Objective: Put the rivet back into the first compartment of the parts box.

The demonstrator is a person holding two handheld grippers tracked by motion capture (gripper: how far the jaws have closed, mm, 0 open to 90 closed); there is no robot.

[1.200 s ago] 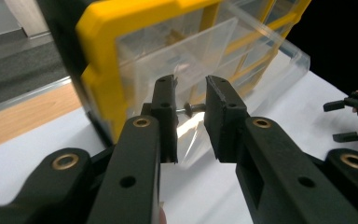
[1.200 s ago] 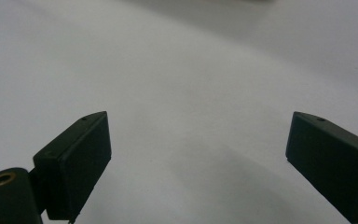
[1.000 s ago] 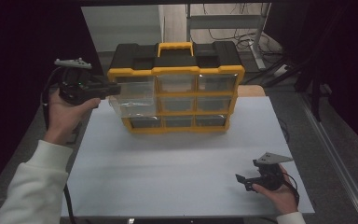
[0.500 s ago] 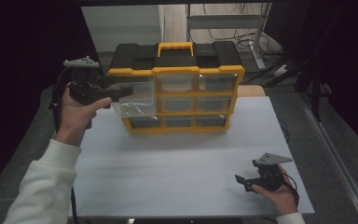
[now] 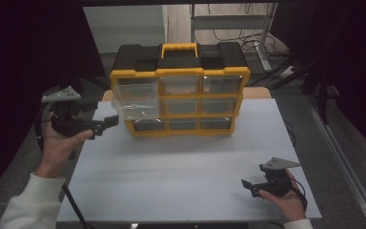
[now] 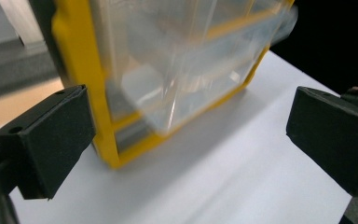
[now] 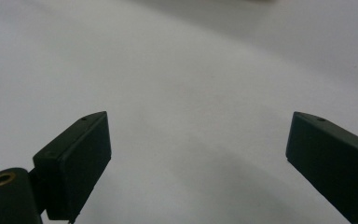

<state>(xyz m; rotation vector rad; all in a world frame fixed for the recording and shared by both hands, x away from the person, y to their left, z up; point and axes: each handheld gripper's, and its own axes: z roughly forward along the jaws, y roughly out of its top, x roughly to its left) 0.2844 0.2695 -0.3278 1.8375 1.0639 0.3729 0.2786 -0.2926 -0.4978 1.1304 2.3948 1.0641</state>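
Note:
A yellow and black organizer (image 5: 178,71) with clear drawers stands at the back of the white table (image 5: 181,167). Its top-left clear drawer (image 5: 136,101) sticks out toward me. My left gripper (image 5: 108,123) hovers just left of the cabinet's lower left corner. Its jaws have just been opening and now stand wide. In the left gripper view the drawer (image 6: 177,79) and yellow frame (image 6: 88,84) lie ahead of my left gripper (image 6: 191,135), untouched by the pads. My right gripper (image 5: 248,185) rests near the table's front right, open over bare table, as the right gripper view (image 7: 200,158) shows.
The table's left edge runs just under my left hand, with dark floor beyond. A metal rack and cables (image 5: 228,24) stand behind the organizer. A rail (image 5: 333,143) runs along the right side of the table.
My left gripper has let go of the top-left drawer, opened, and dropped down and left away from it. The drawer stays pulled out. The right gripper has not moved.

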